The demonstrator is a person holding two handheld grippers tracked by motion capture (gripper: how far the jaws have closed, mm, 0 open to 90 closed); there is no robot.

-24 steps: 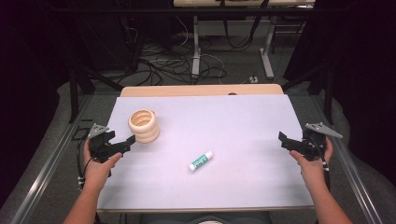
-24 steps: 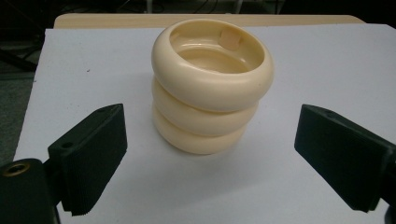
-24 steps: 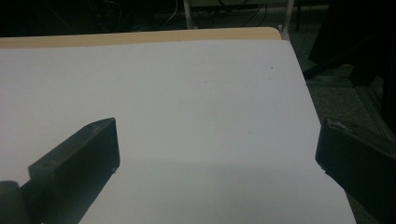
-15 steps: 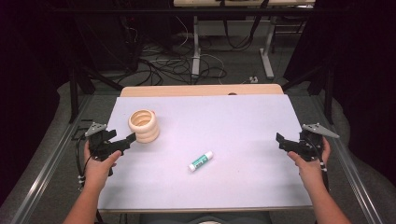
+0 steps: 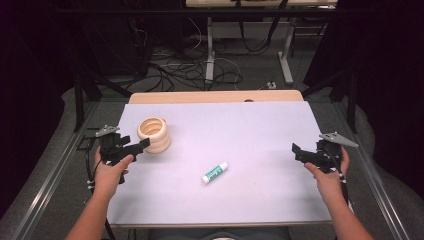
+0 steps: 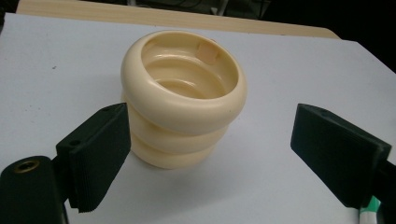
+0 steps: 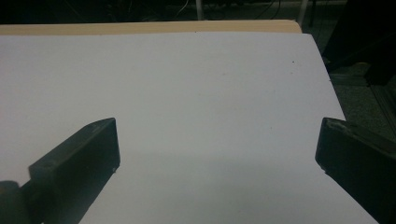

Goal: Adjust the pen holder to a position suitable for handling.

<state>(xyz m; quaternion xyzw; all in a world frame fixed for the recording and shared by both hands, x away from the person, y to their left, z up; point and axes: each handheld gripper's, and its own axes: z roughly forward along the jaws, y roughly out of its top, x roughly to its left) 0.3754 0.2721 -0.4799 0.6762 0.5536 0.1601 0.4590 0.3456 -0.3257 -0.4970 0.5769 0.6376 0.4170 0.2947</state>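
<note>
Standing upright near the left edge of the worktop (image 5: 260, 125), the cream ribbed cup (image 5: 154, 135) is lined up between the spread jaws of the left hand-held gripper (image 6: 210, 158), apparently for a side grasp, while the glue stick (image 5: 214, 172) lies mid-table and the right hand-held gripper (image 7: 217, 163) is held wide apart over bare surface.

A white table (image 5: 260, 135) with a wooden far edge holds a cream ribbed cup (image 5: 154, 135) and a glue stick (image 5: 214, 172).
</note>
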